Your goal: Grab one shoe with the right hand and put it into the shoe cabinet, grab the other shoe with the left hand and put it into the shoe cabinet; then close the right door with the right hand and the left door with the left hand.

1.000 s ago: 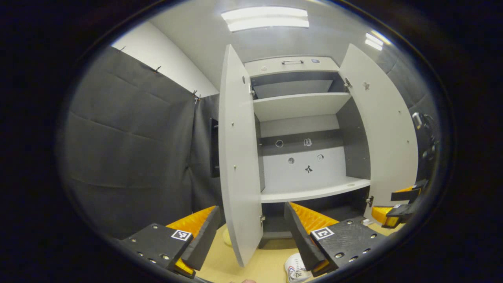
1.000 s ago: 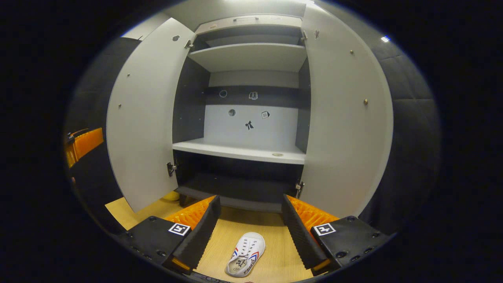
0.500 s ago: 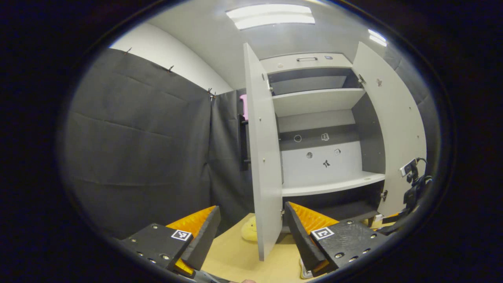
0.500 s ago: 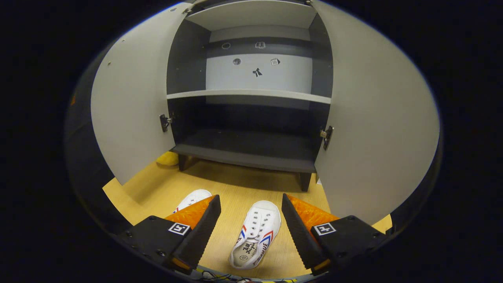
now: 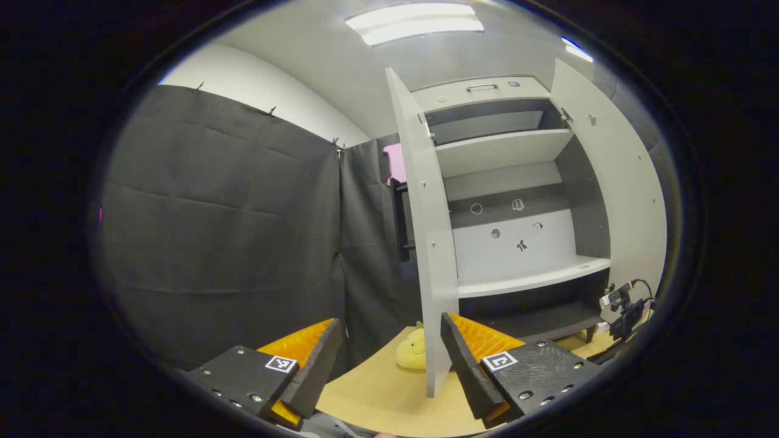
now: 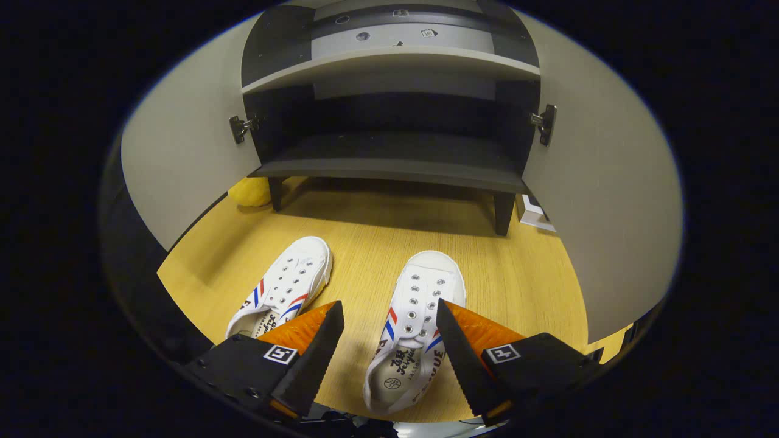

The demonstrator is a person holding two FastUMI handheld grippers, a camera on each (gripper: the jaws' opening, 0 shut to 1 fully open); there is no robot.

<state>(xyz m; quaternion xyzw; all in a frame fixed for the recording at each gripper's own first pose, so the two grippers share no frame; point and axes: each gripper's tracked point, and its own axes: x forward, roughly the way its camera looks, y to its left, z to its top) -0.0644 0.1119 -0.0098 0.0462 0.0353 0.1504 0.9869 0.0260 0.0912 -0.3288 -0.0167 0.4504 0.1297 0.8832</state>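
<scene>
The left gripper is waiting with fingers apart and empty beside the cabinet's open left door; two white sneakers are lying on the wooden floor, the left sneaker aside, the right sneaker between the right gripper's spread fingers, likely positioned for grasping.
</scene>
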